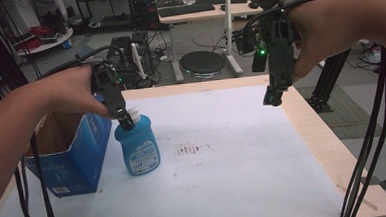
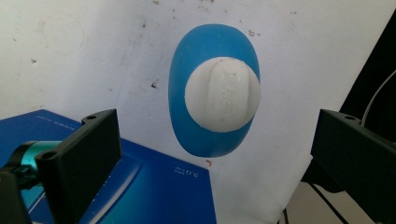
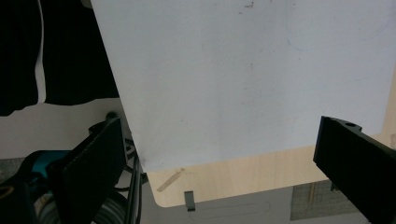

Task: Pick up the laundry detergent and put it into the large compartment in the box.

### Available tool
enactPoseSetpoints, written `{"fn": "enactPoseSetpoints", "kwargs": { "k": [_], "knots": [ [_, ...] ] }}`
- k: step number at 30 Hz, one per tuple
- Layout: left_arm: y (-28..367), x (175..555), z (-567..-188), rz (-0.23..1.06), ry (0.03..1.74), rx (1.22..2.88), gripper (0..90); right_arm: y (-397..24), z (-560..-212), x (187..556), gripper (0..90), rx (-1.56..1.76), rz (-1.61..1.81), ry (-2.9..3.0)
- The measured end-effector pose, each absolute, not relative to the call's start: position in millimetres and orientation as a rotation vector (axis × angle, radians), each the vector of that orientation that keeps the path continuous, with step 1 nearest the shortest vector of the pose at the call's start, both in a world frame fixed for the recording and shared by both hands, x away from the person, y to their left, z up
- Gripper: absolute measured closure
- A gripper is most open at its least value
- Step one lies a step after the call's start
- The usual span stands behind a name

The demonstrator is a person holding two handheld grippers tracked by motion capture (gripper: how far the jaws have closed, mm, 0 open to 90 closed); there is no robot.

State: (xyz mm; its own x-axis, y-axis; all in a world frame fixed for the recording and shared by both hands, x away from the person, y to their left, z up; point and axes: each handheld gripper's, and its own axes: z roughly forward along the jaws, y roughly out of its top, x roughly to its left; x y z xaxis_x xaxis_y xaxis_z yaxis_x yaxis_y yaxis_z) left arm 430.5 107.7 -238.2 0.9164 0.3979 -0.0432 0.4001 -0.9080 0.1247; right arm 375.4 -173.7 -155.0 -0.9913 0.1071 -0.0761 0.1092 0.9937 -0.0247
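Over the bottle (image 1: 138,146) my left gripper (image 1: 126,121) hangs with its jaws spread wide, one to each side of the white cap (image 2: 222,94) in the left gripper view and touching nothing. I judge this to be the approach for a grasp at the cap or neck: the bottle stands upright on the white table (image 1: 244,161), just beside the open blue box (image 1: 76,154), and I have not closed on it. Next I need to come straight down until the jaws bracket the cap, then squeeze evenly; the cap is round and smooth, so an off-centre pinch could tip the bottle or let it slip.

My right gripper (image 1: 273,97) is held well apart, up above the far right part of the table, jaws wide and holding nothing; its own view looks down on bare white surface and the wooden edge (image 3: 243,175).

Room is tight on one side only. The box wall is close to the bottle on my left, so the jaw on that side has little clearance and I should keep it from catching the cardboard. To the right and toward me the table is open, with only faint scuff marks (image 1: 193,148), so lifting and carrying the bottle that way looks free. The wooden border on the right is well away from the bottle
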Motion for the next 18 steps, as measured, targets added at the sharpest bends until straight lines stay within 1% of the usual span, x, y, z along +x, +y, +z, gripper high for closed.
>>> {"fn": "enactPoseSetpoints", "kwargs": {
  "k": [12,18],
  "knots": [
    [100.2,436.5,-256.1,-0.039,0.612,2.970,1.8,-175.0,-154.9,376.7,1.7,0.171,-0.043,3.061],
    [94.9,438.5,-267.2,-0.025,0.621,2.999,1.8,-174.4,-155.7,378.7,1.7,0.174,-0.042,3.064]
  ]
}}
